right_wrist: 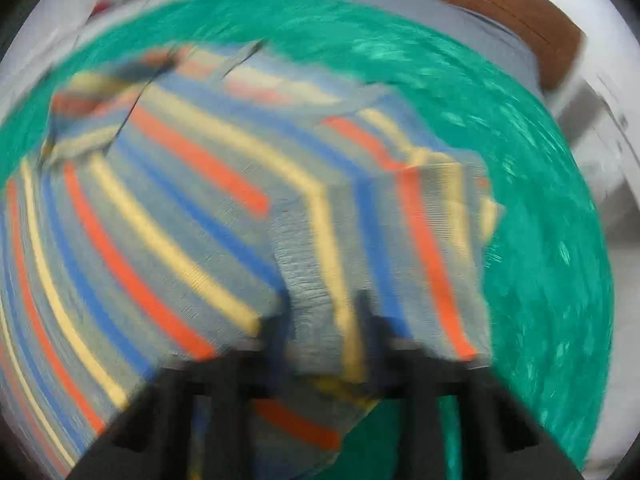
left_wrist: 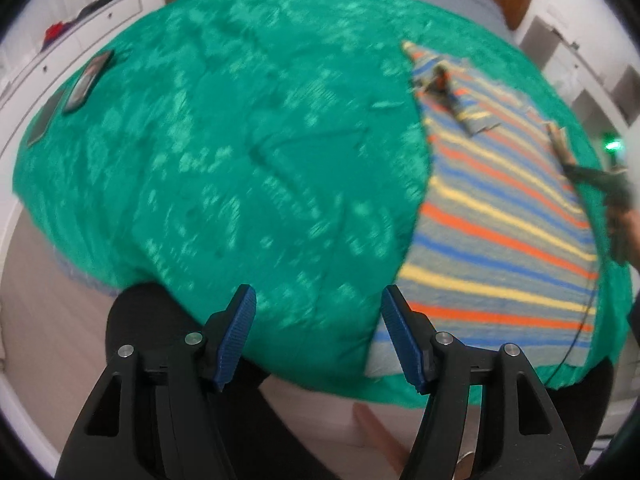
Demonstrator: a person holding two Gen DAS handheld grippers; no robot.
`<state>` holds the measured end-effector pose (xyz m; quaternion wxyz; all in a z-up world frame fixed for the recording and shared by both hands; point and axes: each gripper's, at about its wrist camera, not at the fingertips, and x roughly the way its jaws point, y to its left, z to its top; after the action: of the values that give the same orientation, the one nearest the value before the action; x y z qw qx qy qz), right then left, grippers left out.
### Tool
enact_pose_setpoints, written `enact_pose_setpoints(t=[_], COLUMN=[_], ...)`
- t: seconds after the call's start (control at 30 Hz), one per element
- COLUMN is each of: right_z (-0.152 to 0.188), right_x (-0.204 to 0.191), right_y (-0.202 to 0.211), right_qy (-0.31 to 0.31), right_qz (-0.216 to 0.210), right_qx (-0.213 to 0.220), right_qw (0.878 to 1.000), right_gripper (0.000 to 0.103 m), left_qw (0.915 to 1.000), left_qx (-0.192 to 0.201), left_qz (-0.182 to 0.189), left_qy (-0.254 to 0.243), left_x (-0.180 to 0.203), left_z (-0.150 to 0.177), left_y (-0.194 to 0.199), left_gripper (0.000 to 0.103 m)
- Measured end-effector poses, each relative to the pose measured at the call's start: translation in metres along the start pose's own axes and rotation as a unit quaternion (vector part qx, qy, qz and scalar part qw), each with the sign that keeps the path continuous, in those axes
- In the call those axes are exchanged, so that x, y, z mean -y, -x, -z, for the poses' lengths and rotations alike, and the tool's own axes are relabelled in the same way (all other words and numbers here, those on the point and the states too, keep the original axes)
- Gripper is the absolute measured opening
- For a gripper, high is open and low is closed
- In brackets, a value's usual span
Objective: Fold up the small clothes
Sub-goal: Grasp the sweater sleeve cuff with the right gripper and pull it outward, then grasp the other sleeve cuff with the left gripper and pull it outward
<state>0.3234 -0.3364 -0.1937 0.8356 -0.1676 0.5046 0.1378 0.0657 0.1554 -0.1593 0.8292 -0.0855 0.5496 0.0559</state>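
Green patterned blanket (left_wrist: 224,152) covers the bed; the striped garment (left_wrist: 508,220) (grey with orange, yellow and blue bands) lies flat on its right side. Left gripper (left_wrist: 318,334) hangs above the blanket's near edge, blue pads (left_wrist: 240,332) well apart, nothing between them. Right gripper (right_wrist: 324,332): view heavily blurred, jaws closed on a raised fold of the garment's cloth. Two dark flat devices (left_wrist: 86,82) sit at the blanket's far left.
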Motion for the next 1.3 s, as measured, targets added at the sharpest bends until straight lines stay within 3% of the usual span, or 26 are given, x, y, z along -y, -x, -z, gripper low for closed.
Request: enact_pose_setpoints(t=[0.03, 0.13, 0.2, 0.27, 0.43, 0.53, 0.83, 0.97, 1.03, 1.1, 1.2, 1.3], right_z=[0.001, 0.017, 0.040, 0.074, 0.146, 0.175, 0.207, 0.201, 0.203, 0.206, 0.212, 0.224], right_x=[0.023, 0.082, 0.132, 0.188, 0.228, 0.231, 0.227, 0.222, 0.218, 0.211, 0.195, 0.167], right_y=[0.014, 0.051, 0.078, 0.098, 0.099, 0.092, 0.080, 0.080, 0.083, 0.095, 0.117, 0.141], right_qy=[-0.061, -0.167, -0.251, -0.341, -0.430, -0.470, -0.479, -0.455, -0.438, -0.424, -0.418, -0.422], right_qz=[-0.007, 0.004, 0.018, 0.044, 0.084, 0.072, 0.075, 0.101, 0.118, 0.151, 0.152, 0.116], right_qx=[0.017, 0.054, 0.067, 0.074, 0.035, 0.029, 0.006, -0.014, -0.022, -0.021, 0.006, 0.033], right_qw=[0.998, 0.985, 0.966, 0.936, 0.898, 0.879, 0.875, 0.885, 0.891, 0.893, 0.896, 0.898], right_gripper=[0.006, 0.006, 0.006, 0.006, 0.004, 0.004, 0.003, 0.003, 0.012, 0.052, 0.057, 0.057], left_qw=[1.0000, 1.0000, 1.0000, 0.9997, 0.9979, 0.9969, 0.9957, 0.9902, 0.9852, 0.9777, 0.9557, 0.9151], left_qx=[-0.004, -0.008, -0.005, 0.006, 0.018, 0.021, 0.021, 0.052, 0.077, 0.108, 0.138, 0.133], left_qz=[-0.002, -0.002, 0.003, 0.015, 0.037, 0.033, -0.006, -0.024, -0.027, -0.018, 0.007, 0.026], left_qy=[0.003, 0.001, -0.007, -0.018, -0.049, -0.069, -0.090, -0.128, -0.151, -0.179, -0.260, -0.380], left_x=[-0.002, 0.000, 0.008, 0.023, 0.056, 0.066, 0.062, 0.071, 0.081, 0.098, 0.141, 0.195], left_z=[0.000, -0.004, -0.010, -0.016, -0.024, -0.024, -0.029, -0.053, -0.074, -0.096, -0.123, -0.134], left_y=[-0.002, -0.009, -0.010, -0.007, 0.001, 0.005, 0.003, 0.007, 0.013, 0.019, 0.012, -0.030], left_gripper=[0.067, 0.067, 0.067, 0.067, 0.067, 0.067, 0.067, 0.067, 0.068, 0.071, 0.074, 0.072])
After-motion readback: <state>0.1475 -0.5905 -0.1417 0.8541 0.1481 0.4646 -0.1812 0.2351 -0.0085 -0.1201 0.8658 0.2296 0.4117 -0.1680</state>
